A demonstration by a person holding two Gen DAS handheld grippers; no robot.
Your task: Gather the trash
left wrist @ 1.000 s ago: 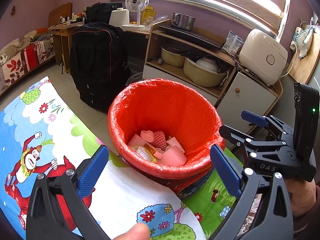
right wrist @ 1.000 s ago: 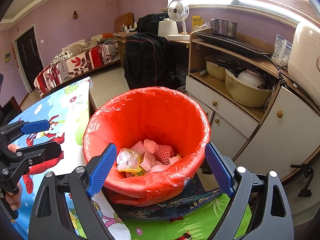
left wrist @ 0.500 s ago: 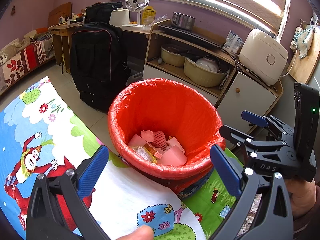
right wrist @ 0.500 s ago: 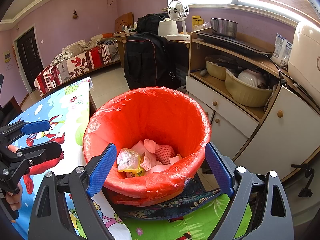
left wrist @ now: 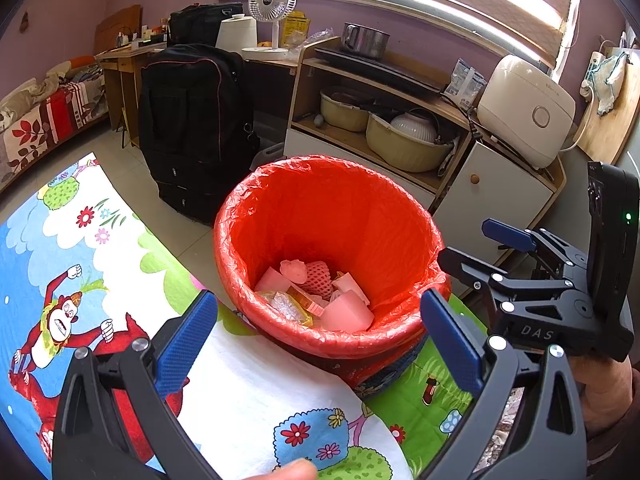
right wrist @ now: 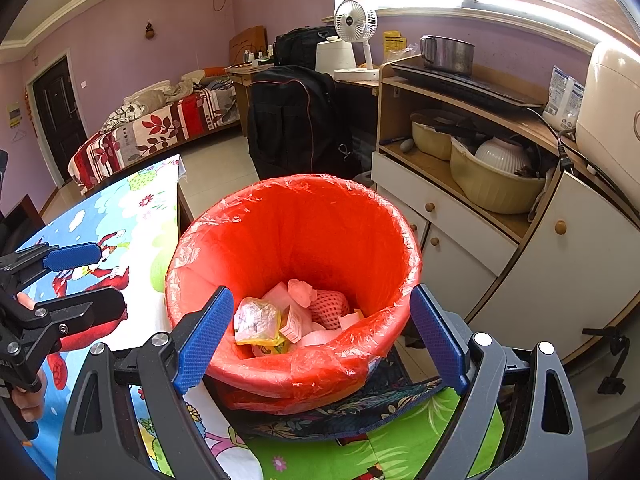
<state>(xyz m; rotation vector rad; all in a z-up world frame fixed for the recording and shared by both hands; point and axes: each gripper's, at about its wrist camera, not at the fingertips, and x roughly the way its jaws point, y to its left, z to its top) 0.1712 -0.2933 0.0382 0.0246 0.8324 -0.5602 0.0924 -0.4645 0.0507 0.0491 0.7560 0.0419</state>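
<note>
A bin lined with a red plastic bag [left wrist: 332, 216] stands at the table's edge; it also shows in the right wrist view [right wrist: 296, 232]. Inside lie several pieces of trash: pink foam blocks [left wrist: 346, 312], a red foam fruit net [left wrist: 318, 280] and a crinkled yellow wrapper [right wrist: 256, 322]. My left gripper [left wrist: 320, 332] is open and empty, just short of the bin's near rim. My right gripper [right wrist: 320, 334] is open and empty, its fingers on either side of the bin's near rim; it also shows at the right of the left wrist view [left wrist: 500, 248].
A cartoon-print tablecloth [left wrist: 80, 264] covers the table. Behind the bin stand a black suitcase [left wrist: 196, 128], a wooden cabinet [left wrist: 400, 120] with bowls, a pot and a white rice cooker [left wrist: 524, 108], and a desk fan [left wrist: 272, 12]. A bed [right wrist: 160, 128] is at far left.
</note>
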